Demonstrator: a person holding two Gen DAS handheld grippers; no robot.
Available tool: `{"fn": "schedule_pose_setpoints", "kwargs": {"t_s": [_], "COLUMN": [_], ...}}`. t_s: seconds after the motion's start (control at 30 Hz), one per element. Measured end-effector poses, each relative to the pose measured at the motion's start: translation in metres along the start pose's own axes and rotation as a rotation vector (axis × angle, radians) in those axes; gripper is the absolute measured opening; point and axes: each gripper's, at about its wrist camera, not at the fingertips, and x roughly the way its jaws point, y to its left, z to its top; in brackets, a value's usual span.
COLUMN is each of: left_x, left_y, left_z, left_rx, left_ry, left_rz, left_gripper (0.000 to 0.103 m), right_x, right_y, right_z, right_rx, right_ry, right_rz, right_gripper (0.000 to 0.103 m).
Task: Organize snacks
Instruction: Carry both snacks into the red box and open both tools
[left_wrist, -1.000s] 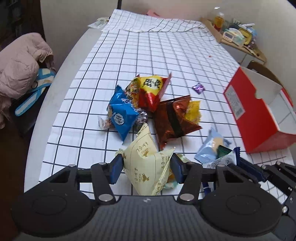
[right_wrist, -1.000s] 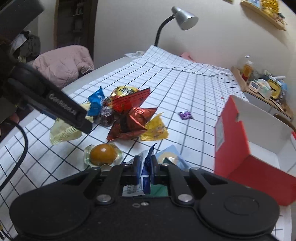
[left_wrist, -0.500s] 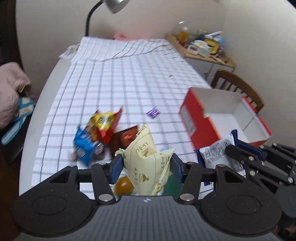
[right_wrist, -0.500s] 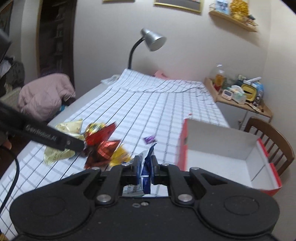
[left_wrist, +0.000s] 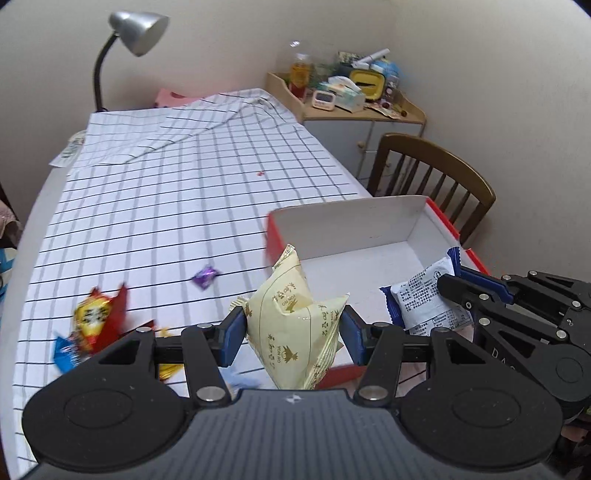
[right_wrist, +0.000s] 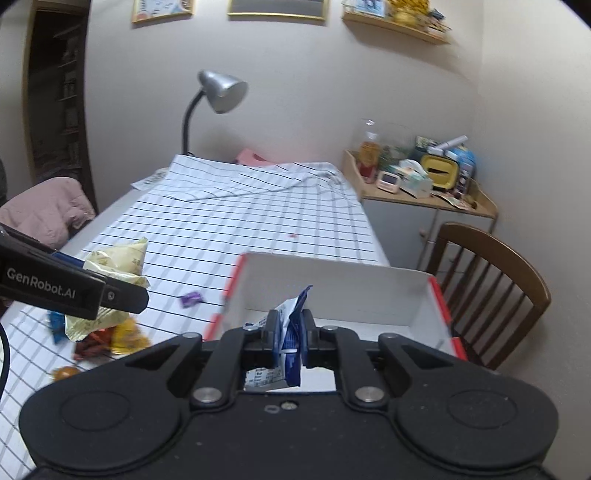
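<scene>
On the table (left_wrist: 44, 206), under a white grid-lined cloth (left_wrist: 166, 192): everything else. Far end, cloth rumpled beneath a silver desk lamp (left_wrist: 136, 27). Wooden chair (left_wrist: 436, 173) at the table's right side, cluttered cabinet (left_wrist: 354, 110) behind it.

Red box (left_wrist: 354, 225), white inside, open at right edge of cloth.

Left gripper (left_wrist: 293, 328): jaws spread moderately, clamped on pale yellow snack bag (left_wrist: 295, 325), bag puffed and upright, held above the box's near-left corner. Right gripper (right_wrist: 289, 334): jaws narrow, pinching blue-and-white packet (right_wrist: 291, 325) by its edge; left wrist view shows the packet over the box interior.

Loose snacks (left_wrist: 96, 317) piled on the cloth left of box, blurred: red-yellow, blue, orange wrappers. Small purple candy (left_wrist: 205, 276) alone between pile and box.
</scene>
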Motion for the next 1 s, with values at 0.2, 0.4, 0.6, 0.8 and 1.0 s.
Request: {"fn": "schedule_pose_setpoints", "kwargs": {"t_s": [0.2, 0.4, 0.6, 0.8, 1.0], "left_x": [0.033, 0.072, 0.113, 0.146, 0.169], "left_y": [-0.042, -0.066, -0.077, -0.080, -0.085], "left_z": [0.018, 0.028, 0.032, 0.027, 0.018], "left_rx": [0.029, 0.038, 0.033, 0.013, 0.020], "left_ry": [0.025, 0.066, 0.134, 0.212, 0.277], "left_rz": [0.011, 0.038, 0.064, 0.089, 0.105], "left_gripper": [0.054, 0.054, 0.054, 0.054, 0.054], "right_x": [0.023, 0.050, 0.078, 0.095, 0.108], "right_y": [-0.045, -0.081, -0.102, -0.113, -0.119], "right_z": [-0.004, -0.014, -0.024, -0.036, -0.047], "right_rx": [0.030, 0.073, 0.098, 0.143, 0.156], "right_ry": [0.028, 0.076, 0.134, 0.189, 0.244], "right_rz": [-0.022, -0.031, -0.020, 0.010, 0.033], "right_gripper": [0.008, 0.008, 0.007, 0.007, 0.007]}}
